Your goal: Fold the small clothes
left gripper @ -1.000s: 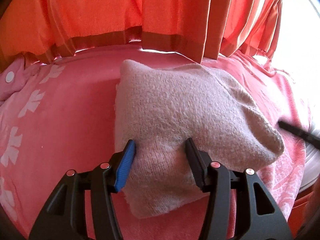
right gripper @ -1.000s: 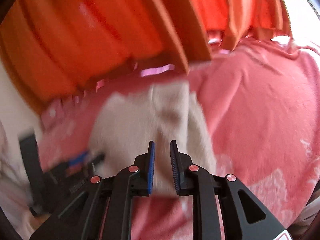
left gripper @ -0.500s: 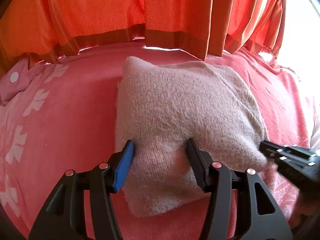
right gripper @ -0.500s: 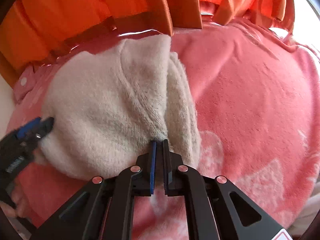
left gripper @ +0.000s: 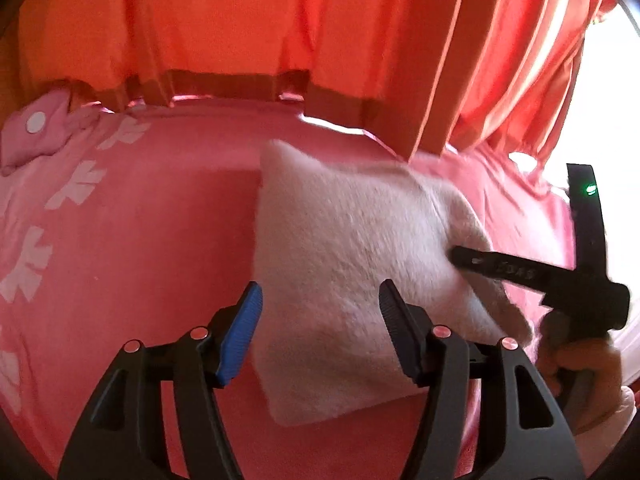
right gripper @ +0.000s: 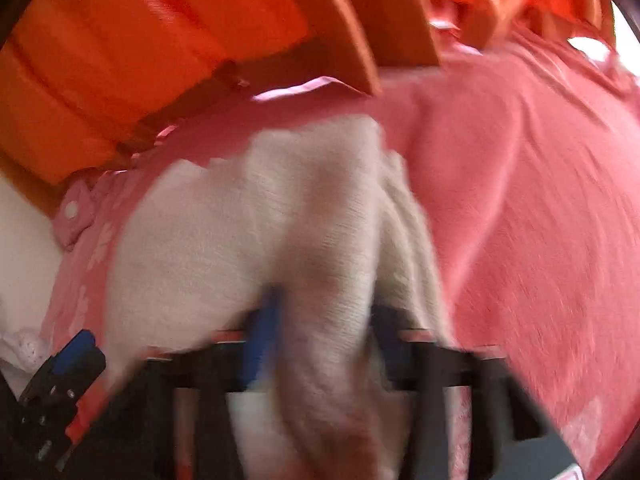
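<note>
A folded pale pink fuzzy garment (left gripper: 352,264) lies on the pink bedspread (left gripper: 140,248). My left gripper (left gripper: 320,316) is open, its jaws wide apart over the garment's near left edge. My right gripper (left gripper: 456,258) reaches onto the garment's right side in the left wrist view. In the blurred right wrist view the right gripper (right gripper: 320,320) has its jaws apart with a raised ridge of the garment (right gripper: 332,248) between them.
Orange curtains (left gripper: 280,32) hang along the far edge of the bed. A pink dotted pillow (left gripper: 36,132) lies at the far left. A bright window is at the far right.
My right gripper, shut on the garment's right edge half a second ago, has pushed in over the garment and opened. The left gripper has lifted back a little and stays open.
</note>
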Motion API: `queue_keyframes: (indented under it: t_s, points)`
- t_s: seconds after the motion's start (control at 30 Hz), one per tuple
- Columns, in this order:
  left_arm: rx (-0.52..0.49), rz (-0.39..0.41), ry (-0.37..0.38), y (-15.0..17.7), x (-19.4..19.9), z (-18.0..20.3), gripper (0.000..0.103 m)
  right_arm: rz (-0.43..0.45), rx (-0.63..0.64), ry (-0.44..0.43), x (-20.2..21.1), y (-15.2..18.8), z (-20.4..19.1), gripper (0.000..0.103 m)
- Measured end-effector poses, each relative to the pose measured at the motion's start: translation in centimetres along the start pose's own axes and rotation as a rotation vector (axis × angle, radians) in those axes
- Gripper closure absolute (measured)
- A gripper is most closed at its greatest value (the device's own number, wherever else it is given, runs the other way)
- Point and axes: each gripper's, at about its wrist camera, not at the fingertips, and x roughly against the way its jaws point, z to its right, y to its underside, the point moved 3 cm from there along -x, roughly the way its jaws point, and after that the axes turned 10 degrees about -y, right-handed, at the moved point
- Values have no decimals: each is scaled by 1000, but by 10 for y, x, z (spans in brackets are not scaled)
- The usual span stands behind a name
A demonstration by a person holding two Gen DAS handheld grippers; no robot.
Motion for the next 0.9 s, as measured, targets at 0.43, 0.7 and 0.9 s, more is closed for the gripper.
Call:
queue_keyframes:
  t_s: [0.43, 0.7, 0.9]
  points:
    - [20, -62, -8, 9, -14, -10, 37, 53, -18, 58, 21, 11, 12, 91]
    - [6, -65, -34, 11, -17, -11, 35, 97, 27, 186, 52, 46, -11, 89]
    - [-13, -67, -52, 17, -22, -8, 34, -19, 14, 188, 29, 72, 9, 89]
